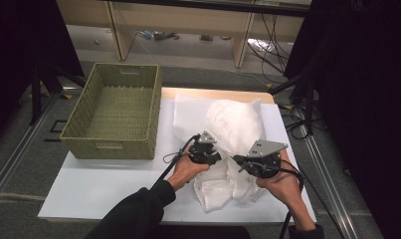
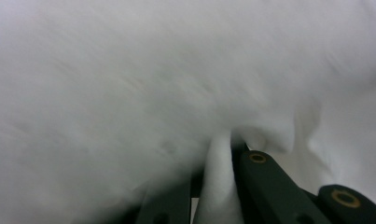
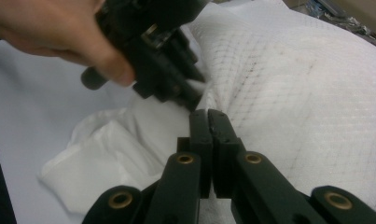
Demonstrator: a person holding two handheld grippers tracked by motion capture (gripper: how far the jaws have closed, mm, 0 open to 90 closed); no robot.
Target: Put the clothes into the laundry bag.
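Both grippers clamped on the white bag, mid-table.

Nearest me, my right gripper (image 3: 208, 114) had its jaws pressed flat together, pinching a thin ridge of the white mesh bag (image 3: 288, 88) right at the fingertips. My left gripper (image 1: 204, 149) sat just beside it, jaws closed on a fold of the same cloth, which stood up between its fingers (image 2: 258, 168); that view was blurred. The bag's bulk lay beyond both sets of tips, on the white table (image 1: 98, 184). Farther off, left of the fingers, stood the woven basket (image 1: 113, 144), well apart.
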